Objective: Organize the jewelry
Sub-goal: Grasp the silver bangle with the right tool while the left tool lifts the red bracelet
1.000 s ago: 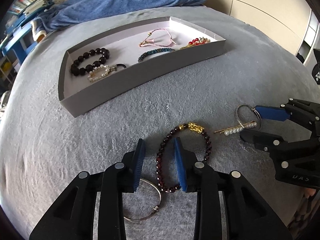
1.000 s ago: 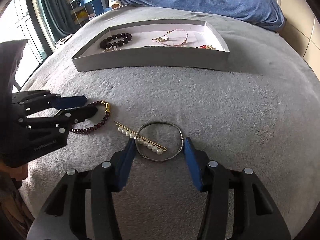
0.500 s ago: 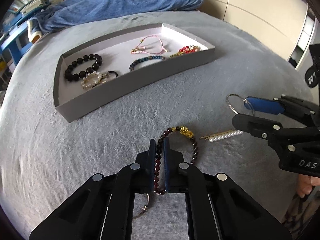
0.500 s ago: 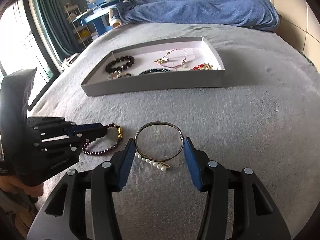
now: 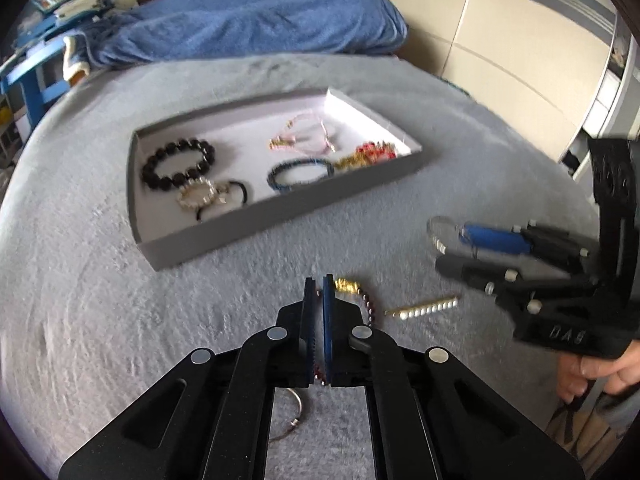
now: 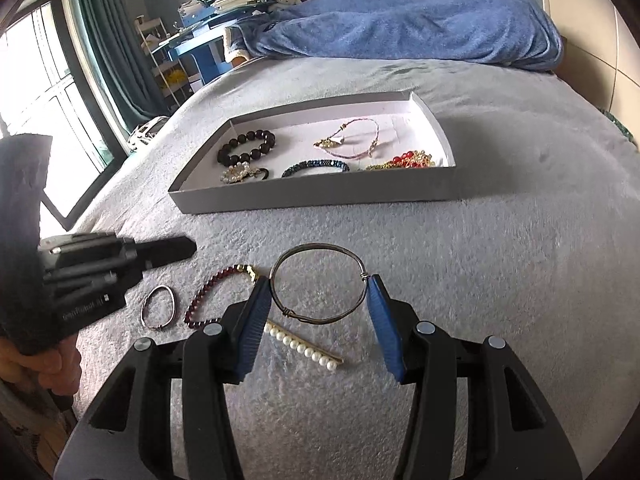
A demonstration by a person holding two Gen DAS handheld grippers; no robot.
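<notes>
Bare blanket point(image 6: 500, 264) between tray point(image 6: 320, 196) and loose jewelry: open passage; tray's right half seemingly roomiest.

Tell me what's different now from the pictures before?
The left gripper has just closed on the dark red bead bracelet. The right gripper, holding the wire bangle, lifted it off the pearl pin. The tray and small ring stayed put.

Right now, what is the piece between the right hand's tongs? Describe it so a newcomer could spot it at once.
On the grey bedspread, nearer the camera than the grey tray, the right tongs grip a wire bangle above a pearl bar clip. Unlike the dark red bead bracelet to its left, it is a large, thin, plain metal hoop without beads.
</notes>
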